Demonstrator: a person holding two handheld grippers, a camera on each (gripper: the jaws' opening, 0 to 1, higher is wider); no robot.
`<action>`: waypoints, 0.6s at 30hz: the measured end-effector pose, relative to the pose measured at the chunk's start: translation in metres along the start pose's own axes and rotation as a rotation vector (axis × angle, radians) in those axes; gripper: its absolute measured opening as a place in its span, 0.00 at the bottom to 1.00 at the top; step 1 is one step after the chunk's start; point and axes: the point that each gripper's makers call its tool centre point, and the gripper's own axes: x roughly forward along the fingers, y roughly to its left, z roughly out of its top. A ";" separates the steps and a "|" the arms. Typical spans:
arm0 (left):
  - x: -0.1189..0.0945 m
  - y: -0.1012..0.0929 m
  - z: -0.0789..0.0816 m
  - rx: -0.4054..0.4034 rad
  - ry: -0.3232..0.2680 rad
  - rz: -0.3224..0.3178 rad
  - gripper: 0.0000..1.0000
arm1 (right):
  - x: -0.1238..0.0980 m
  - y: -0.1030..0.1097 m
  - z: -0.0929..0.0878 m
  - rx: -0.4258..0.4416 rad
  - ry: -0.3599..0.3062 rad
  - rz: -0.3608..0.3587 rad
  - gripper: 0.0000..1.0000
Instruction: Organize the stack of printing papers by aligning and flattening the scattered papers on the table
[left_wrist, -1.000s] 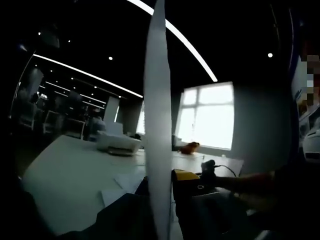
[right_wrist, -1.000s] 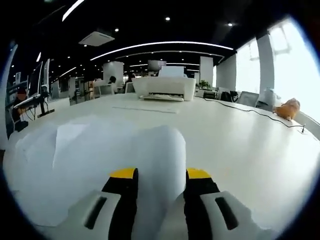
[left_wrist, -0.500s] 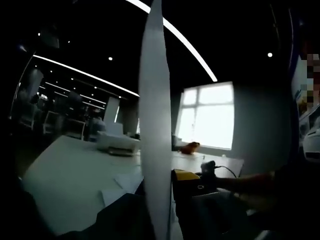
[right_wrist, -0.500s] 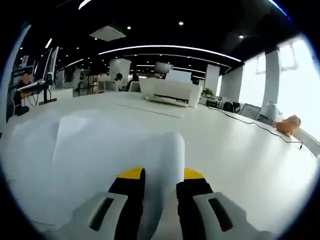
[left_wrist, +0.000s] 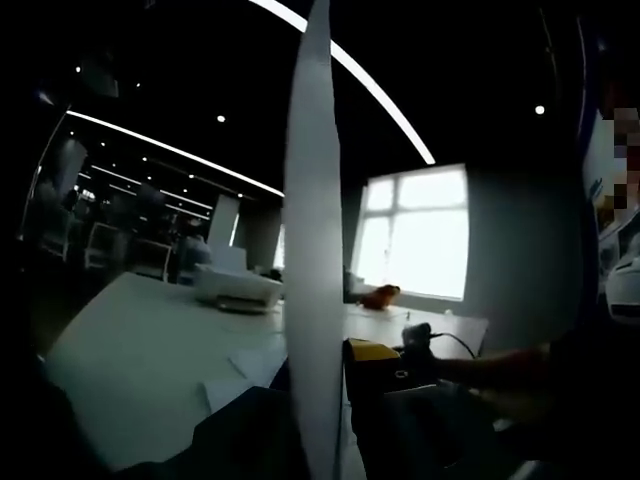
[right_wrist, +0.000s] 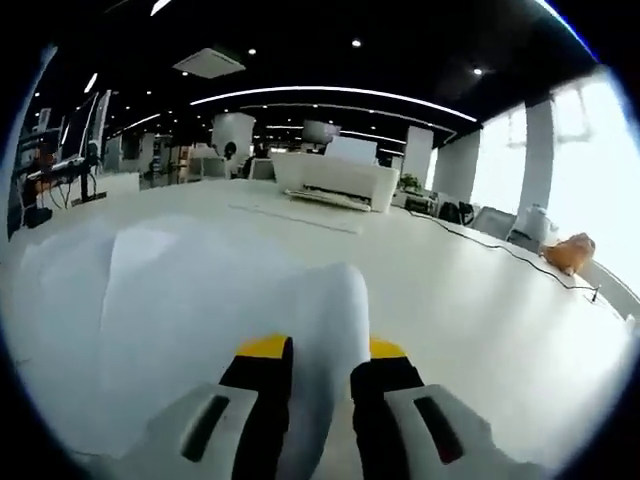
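Right claw: yellow-tipped jaws closed on the near fold of the papers, which bulge upward between them.
Left claw: dark jaws pinching an upright sheet seen edge-on; this sheet cuts the left gripper view in two.
Papers: spread loosely over the white worktop.
Printer: white, at the far end of the worktop, well apart from the papers.
Cable: runs along the right side.
Orange object: near the window; what it is cannot be told.
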 end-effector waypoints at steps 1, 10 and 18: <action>0.000 0.000 0.000 0.000 0.000 0.000 0.06 | 0.000 0.001 0.000 -0.016 -0.001 -0.008 0.14; -0.002 0.001 -0.001 -0.002 -0.002 0.003 0.06 | -0.002 0.010 0.006 -0.157 -0.022 -0.016 0.12; -0.002 0.001 -0.002 0.007 -0.001 0.005 0.06 | -0.002 0.016 0.009 -0.275 -0.016 -0.044 0.08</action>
